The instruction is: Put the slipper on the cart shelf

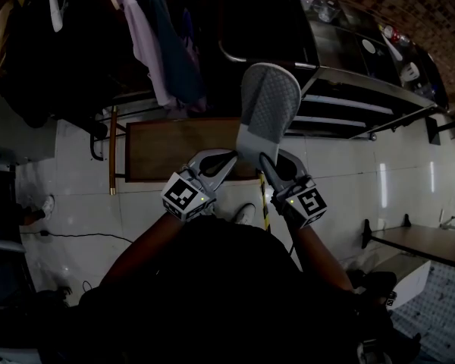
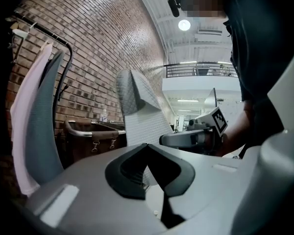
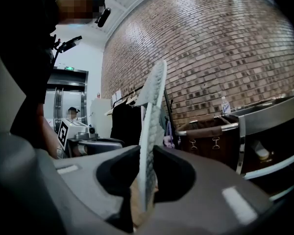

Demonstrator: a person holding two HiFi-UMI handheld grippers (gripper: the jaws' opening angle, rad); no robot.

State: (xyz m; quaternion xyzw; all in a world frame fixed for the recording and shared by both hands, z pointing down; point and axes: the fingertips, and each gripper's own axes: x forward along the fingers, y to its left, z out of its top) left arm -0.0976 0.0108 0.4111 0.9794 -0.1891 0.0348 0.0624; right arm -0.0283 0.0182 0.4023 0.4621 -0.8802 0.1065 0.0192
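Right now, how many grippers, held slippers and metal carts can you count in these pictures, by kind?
grippers: 2, the left gripper and the right gripper
held slipper: 1
metal cart: 1
total: 4

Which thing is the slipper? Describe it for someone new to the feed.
Find the dark cart with metal rails at the head view's top. Right in front of it the slipper stands upright, clamped in the right tongs. Its diamond-quilted grey face sets it apart from the smooth clothes hanging to its left.
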